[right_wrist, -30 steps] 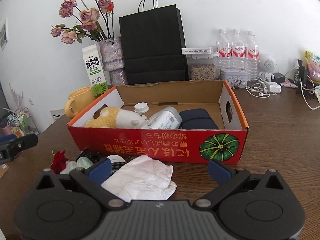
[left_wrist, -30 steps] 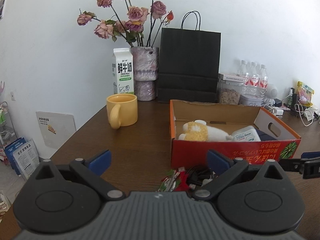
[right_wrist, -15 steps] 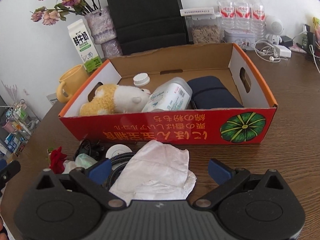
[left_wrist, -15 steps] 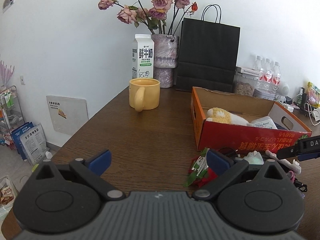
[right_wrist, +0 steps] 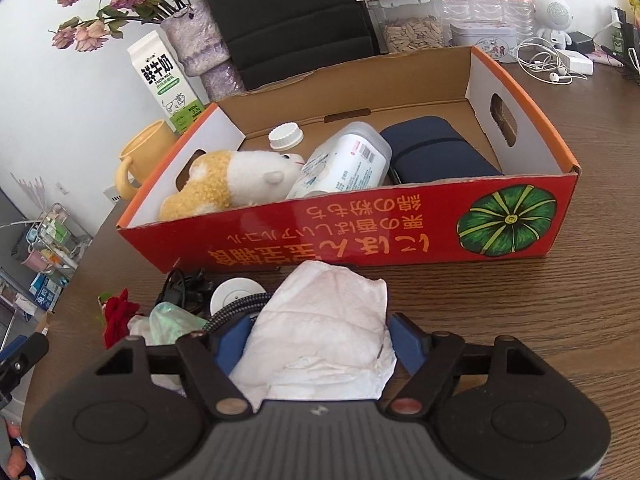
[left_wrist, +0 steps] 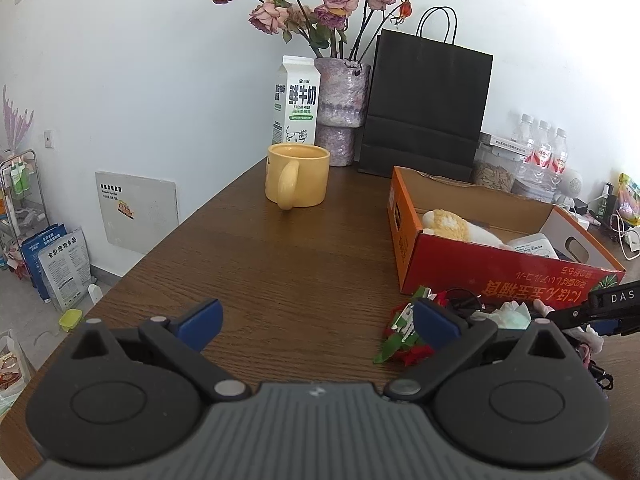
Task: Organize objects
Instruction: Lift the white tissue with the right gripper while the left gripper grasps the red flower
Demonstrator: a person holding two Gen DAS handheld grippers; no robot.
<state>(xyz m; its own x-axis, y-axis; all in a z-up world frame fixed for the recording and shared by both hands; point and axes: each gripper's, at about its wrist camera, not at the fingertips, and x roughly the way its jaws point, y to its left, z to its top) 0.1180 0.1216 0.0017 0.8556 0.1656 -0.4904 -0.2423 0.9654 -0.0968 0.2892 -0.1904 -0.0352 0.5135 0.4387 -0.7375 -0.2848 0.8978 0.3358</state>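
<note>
Step in hand: the right gripper [right_wrist: 320, 344] is taking the crumpled white tissue [right_wrist: 324, 328] from the table [right_wrist: 540, 312], judged bound for the red cardboard box [right_wrist: 360, 236].
Right fingers: closed in on the tissue's near end, blue pads pressing both flanks; most of the sheet spills forward, loose.
Left fingers: the left gripper [left_wrist: 316, 320] is spread wide and empty, over bare table left of the clutter.
Where the tissue lies: just in front of the box's printed wall, beside a braided cable [right_wrist: 236, 306] and a round white disc [right_wrist: 236, 294].
Doing it well: lift straight up before going forward, so the trailing paper clears the box wall instead of snagging.
Watch: the cable runs right by the left pad; whether it is caught too I cannot tell, so check nothing drags.
Drop spot: the box holds a plush toy [right_wrist: 232, 184], a white bottle [right_wrist: 344, 168] and a navy case [right_wrist: 436, 156]; the near front strip looks free.
Also waiting: red artificial rose [left_wrist: 408, 340], still on the table.
</note>
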